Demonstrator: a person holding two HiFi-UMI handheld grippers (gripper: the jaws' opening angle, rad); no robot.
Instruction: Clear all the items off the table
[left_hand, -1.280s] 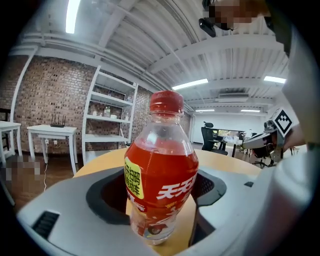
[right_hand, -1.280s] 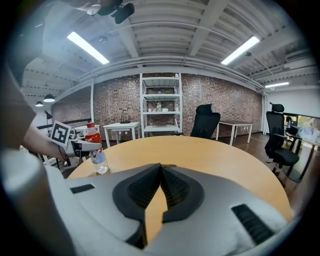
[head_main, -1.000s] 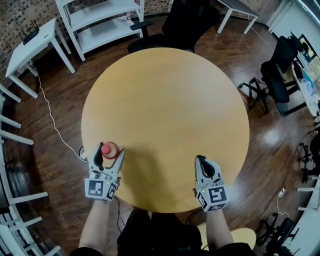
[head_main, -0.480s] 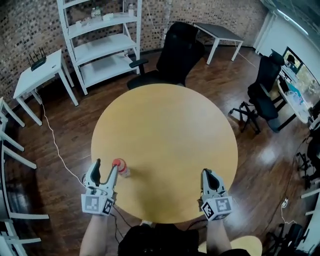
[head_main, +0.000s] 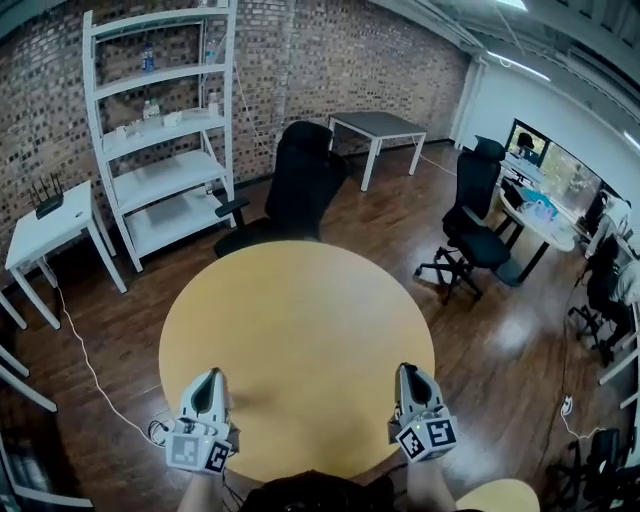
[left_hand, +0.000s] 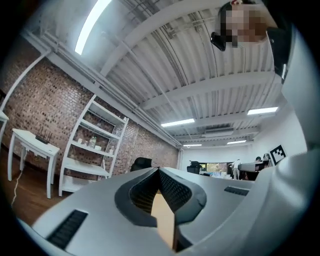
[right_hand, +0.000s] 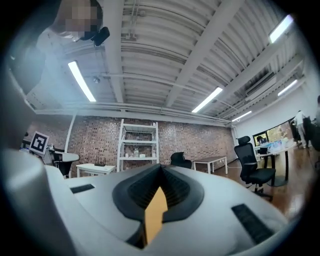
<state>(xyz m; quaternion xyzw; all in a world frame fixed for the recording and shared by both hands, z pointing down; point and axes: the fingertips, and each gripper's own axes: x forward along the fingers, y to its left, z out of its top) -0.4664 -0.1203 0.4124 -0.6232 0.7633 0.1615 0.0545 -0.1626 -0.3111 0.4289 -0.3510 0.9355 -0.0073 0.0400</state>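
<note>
The round wooden table (head_main: 300, 320) lies below me in the head view, and I see no item on it. My left gripper (head_main: 209, 378) hovers over the table's near left edge. Its jaws have just been closing and now meet with nothing between them. In the left gripper view the left gripper (left_hand: 158, 171) points out across the room, tips together. My right gripper (head_main: 408, 372) hangs over the near right edge, also shut and empty. The right gripper view shows the right gripper (right_hand: 161, 166) with jaws closed, aimed at the brick wall.
A white shelf unit (head_main: 165, 150) with small items stands at the back left, with a small white table (head_main: 50, 225) beside it. A black office chair (head_main: 300, 185) sits just behind the round table. More office chairs (head_main: 470, 220) and desks stand on the right. A cable (head_main: 85, 360) runs on the floor.
The left jaws, open beside a red-capped bottle before, are now shut and the bottle is out of view. Both grippers have risen. The head view has tilted up toward the room.
</note>
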